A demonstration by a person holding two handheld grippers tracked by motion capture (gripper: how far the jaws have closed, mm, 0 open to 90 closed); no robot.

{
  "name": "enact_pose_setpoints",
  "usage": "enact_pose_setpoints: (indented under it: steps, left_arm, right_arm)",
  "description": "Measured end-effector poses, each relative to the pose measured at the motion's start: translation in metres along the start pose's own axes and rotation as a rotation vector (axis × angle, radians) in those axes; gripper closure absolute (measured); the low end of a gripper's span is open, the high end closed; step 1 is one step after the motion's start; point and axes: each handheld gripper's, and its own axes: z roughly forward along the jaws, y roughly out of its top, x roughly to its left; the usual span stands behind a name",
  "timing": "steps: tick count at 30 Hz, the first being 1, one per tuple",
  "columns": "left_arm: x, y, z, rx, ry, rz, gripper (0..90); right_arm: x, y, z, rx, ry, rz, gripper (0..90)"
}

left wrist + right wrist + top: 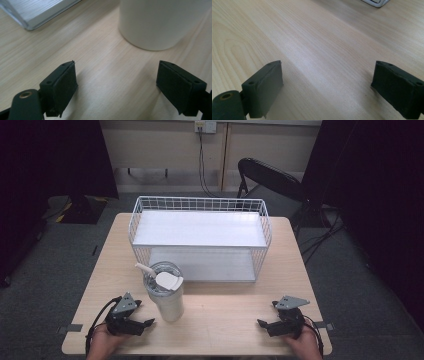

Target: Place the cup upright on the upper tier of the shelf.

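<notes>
A white tumbler (166, 294) with a clear lid and a white straw stands upright on the wooden table (225, 315), in front of the rack's left end. My left gripper (148, 323) rests near the table's front left, just left of the tumbler, jaws wide apart and holding nothing. In the left gripper view the tumbler's white base (160, 22) stands a short way beyond my left gripper (125, 87). My right gripper (261, 323) lies near the front right edge, open, with bare wood between its jaws (327, 87).
A white wire rack (200, 237) with two white shelves stands across the back half of the table; its corner (35, 12) shows in the left gripper view. A black folding chair (270, 180) sits behind the table. Bare wood lies between the grippers.
</notes>
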Motion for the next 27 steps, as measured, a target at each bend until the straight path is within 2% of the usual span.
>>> enact_pose_setpoints:
  steps: [3,13,17,19,27]
  left_arm:
    - [-0.003,0.006,-0.004,-0.047,-0.018,0.005,16.6]
    - [-0.003,0.018,-0.012,-0.162,-0.055,-0.064,16.0]
    - [-0.002,0.022,-0.013,-0.188,-0.068,-0.073,16.0]
    - [-0.003,0.025,-0.013,-0.189,-0.081,-0.061,15.6]
    - [-0.007,0.03,-0.012,-0.215,-0.117,-0.065,15.5]
  right_arm:
    - [0.0,0.0,0.0,0.0,0.001,0.0,8.8]
    - [0.0,0.0,0.0,0.0,0.0,-0.001,8.9]
    - [0.0,0.0,0.0,0.0,0.0,-0.001,8.8]
    - [0.0,0.0,0.0,0.0,0.0,0.0,8.9]
    - [0.0,0.0,0.0,0.0,0.0,0.0,8.9]
